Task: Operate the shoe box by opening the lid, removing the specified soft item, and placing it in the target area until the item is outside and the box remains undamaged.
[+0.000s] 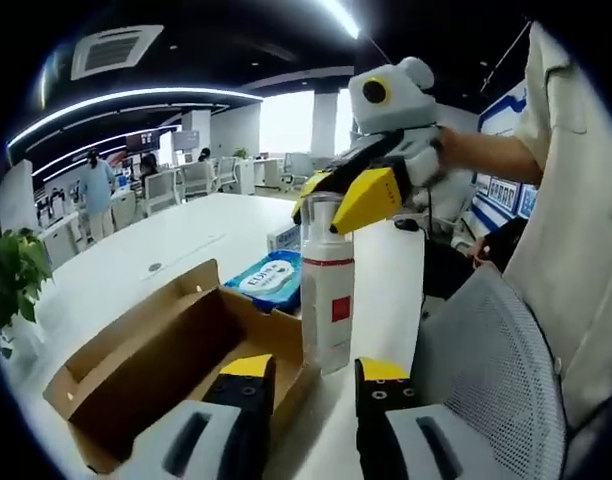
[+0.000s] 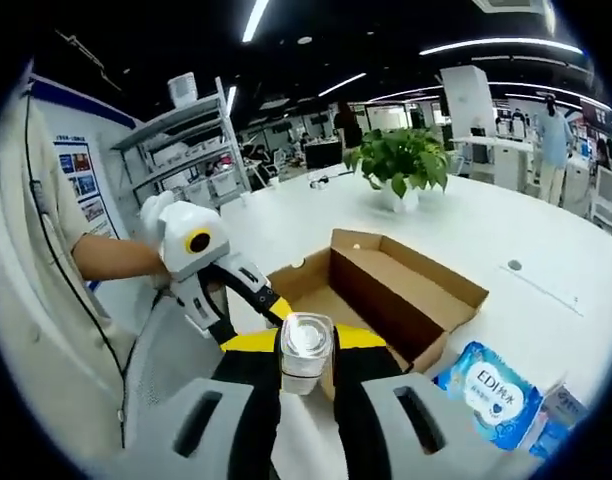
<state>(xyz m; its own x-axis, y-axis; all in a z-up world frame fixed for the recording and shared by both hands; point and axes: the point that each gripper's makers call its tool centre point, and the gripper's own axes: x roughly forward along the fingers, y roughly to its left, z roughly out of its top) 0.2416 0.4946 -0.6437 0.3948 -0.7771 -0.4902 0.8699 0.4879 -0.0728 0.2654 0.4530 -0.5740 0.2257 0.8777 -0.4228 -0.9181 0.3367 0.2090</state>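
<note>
Currently right gripper (image 1: 358,203) clamps bottle (image 1: 327,290) by cap, beside open box (image 1: 156,370). Left gripper (image 1: 314,392) wide, empty. Risk: top-heavy hold, bottle swings, slips, dents box wall.

we see the open shoe box (image 1: 156,370) free inside, but the bottle (image 1: 327,290) and wipes pack (image 1: 269,280) stand just beside its side.

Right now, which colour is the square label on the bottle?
Red, on the white bottle held at its cap by the right gripper; left gripper view shows it best.
</note>
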